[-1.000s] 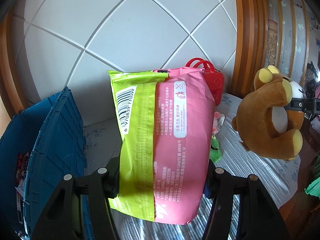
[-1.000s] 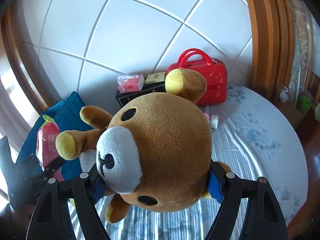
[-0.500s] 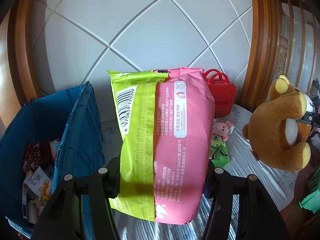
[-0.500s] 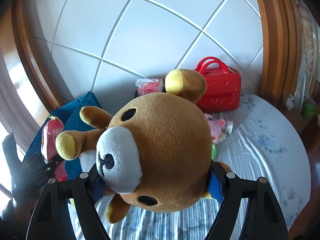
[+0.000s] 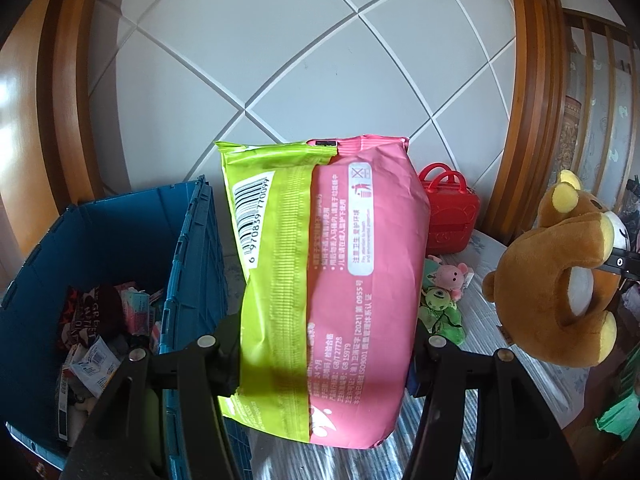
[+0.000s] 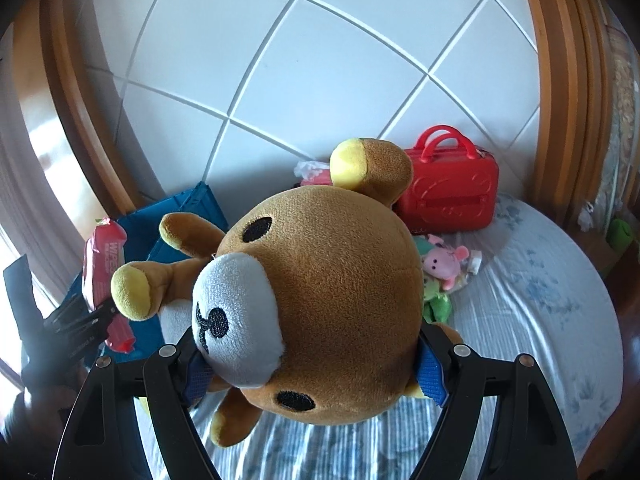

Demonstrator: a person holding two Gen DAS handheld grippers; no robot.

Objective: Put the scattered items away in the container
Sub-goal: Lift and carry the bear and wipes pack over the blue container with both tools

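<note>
Wipes pack (image 5: 320, 280) is clamped upright in left gripper (image 5: 320, 364), just beside blue crate (image 5: 120, 232); bear plush (image 6: 320, 312) is clamped in right gripper (image 6: 312, 364) above the bed; pack should be carried clear over the rim before release, the plush dropped after.

The wipes pack (image 5: 328, 288) is lime green on one side and pink on the other, with a black-and-white barcode and white print. The bin (image 5: 192, 264) is deep blue. The bear (image 6: 320, 300) is brown with yellow ear and paw pads, a white muzzle and black eyes. The case (image 6: 452, 196) is bright red. A small pink toy (image 6: 444, 264) lies beside a green one (image 5: 440, 304). The bed (image 6: 540, 300) has a pale blue floral cover. The fingers (image 5: 200, 392) are black.
</note>
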